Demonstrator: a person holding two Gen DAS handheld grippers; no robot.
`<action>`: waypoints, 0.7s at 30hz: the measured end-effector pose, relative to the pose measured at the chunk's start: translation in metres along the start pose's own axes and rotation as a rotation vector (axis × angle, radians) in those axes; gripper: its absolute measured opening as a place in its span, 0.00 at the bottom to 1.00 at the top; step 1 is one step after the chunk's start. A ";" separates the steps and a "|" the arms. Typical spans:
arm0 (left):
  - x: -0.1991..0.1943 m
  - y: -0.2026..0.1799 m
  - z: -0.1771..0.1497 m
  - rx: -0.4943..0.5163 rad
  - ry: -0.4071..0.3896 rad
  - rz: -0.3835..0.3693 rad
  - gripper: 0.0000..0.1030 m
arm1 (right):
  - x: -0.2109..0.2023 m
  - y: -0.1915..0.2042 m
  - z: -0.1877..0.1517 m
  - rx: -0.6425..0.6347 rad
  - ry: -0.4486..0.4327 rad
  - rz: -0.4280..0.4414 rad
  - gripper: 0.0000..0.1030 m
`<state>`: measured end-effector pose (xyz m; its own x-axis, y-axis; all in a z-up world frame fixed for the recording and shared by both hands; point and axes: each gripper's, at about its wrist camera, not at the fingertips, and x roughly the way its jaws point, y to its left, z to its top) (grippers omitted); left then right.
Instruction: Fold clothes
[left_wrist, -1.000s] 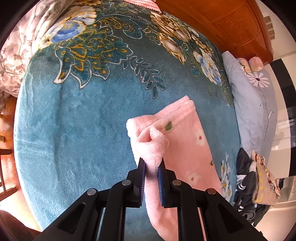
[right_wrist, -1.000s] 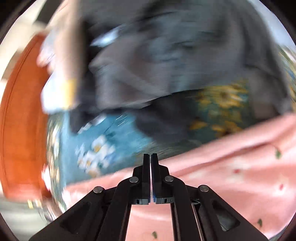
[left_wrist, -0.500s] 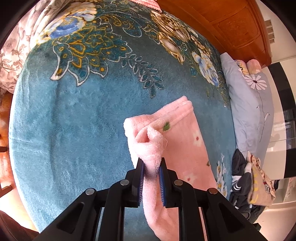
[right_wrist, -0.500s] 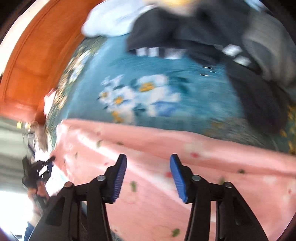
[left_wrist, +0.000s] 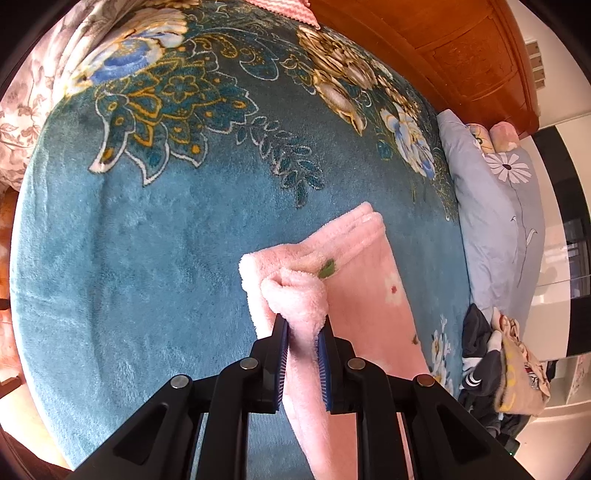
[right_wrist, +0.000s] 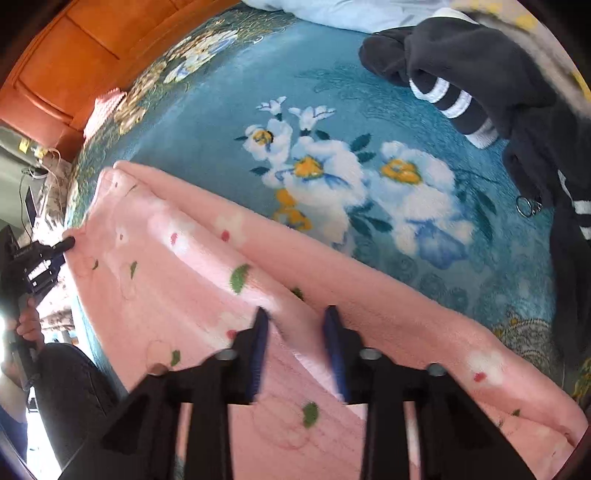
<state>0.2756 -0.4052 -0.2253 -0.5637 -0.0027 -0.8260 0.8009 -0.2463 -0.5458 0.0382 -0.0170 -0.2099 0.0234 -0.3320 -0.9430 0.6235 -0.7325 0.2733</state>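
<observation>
Your left gripper (left_wrist: 302, 328) is clamped on a bunched corner of the soft pink fleece garment with little flowers (left_wrist: 365, 295), low in the frame. It lies on the fluffy blue flowered blanket (left_wrist: 155, 236). Your right gripper (right_wrist: 297, 317) has just been closing, and its jaws now pinch a ridge of the pink fleece.

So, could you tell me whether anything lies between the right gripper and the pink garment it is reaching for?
Nothing visible does. The right gripper is right over the pink garment, its jaws having just been closing with a ridge of the cloth between them. The dark clothes lie well off to one side on the blue blanket.
</observation>
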 end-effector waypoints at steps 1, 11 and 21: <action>0.002 0.001 0.001 -0.006 -0.001 -0.004 0.16 | 0.000 0.002 0.001 -0.015 0.005 -0.012 0.07; -0.016 -0.032 -0.007 0.148 -0.169 -0.088 0.07 | -0.052 -0.001 0.017 0.007 -0.217 -0.045 0.04; -0.001 0.001 0.008 -0.011 -0.137 -0.056 0.07 | -0.008 -0.011 0.026 0.076 -0.120 -0.074 0.04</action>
<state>0.2755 -0.4135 -0.2236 -0.6289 -0.1220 -0.7678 0.7695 -0.2390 -0.5923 0.0111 -0.0216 -0.2002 -0.1166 -0.3409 -0.9328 0.5588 -0.7990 0.2222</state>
